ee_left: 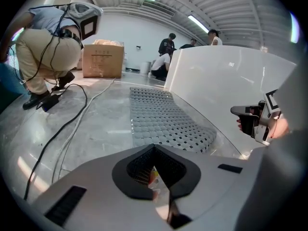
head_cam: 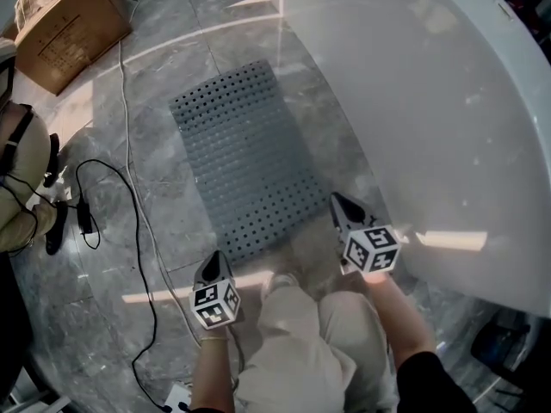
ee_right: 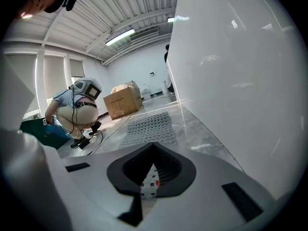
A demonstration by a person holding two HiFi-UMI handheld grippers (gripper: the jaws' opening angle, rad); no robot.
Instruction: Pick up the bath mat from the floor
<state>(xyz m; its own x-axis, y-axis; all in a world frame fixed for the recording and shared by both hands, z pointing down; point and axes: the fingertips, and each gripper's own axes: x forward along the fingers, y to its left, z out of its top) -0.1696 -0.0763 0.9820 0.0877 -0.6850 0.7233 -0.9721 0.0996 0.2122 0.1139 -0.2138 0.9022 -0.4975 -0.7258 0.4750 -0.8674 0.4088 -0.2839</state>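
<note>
Beige-trousered knees (head_cam: 301,334) of the crouching person filled the 6 o'clock edge of the head view. Just beyond them, the left gripper (head_cam: 215,261) pointed at the near left corner of the grey perforated rubber bath mat (head_cam: 250,157). The right gripper (head_cam: 337,203) pointed at its near right corner. Both tongs were clenched with nothing between them, and whether either tip touched the mat could not be told. The mat lay flat on the grey marble floor (head_cam: 155,153), stretching toward 12 o'clock. A white curved bathtub (head_cam: 430,101) stood along its 3 o'clock side. At 9 o'clock a black cable (head_cam: 142,231) snaked over the floor near another bent-over person (head_cam: 21,175). A brown cardboard box (head_cam: 69,28) sat at 11 o'clock.
</note>
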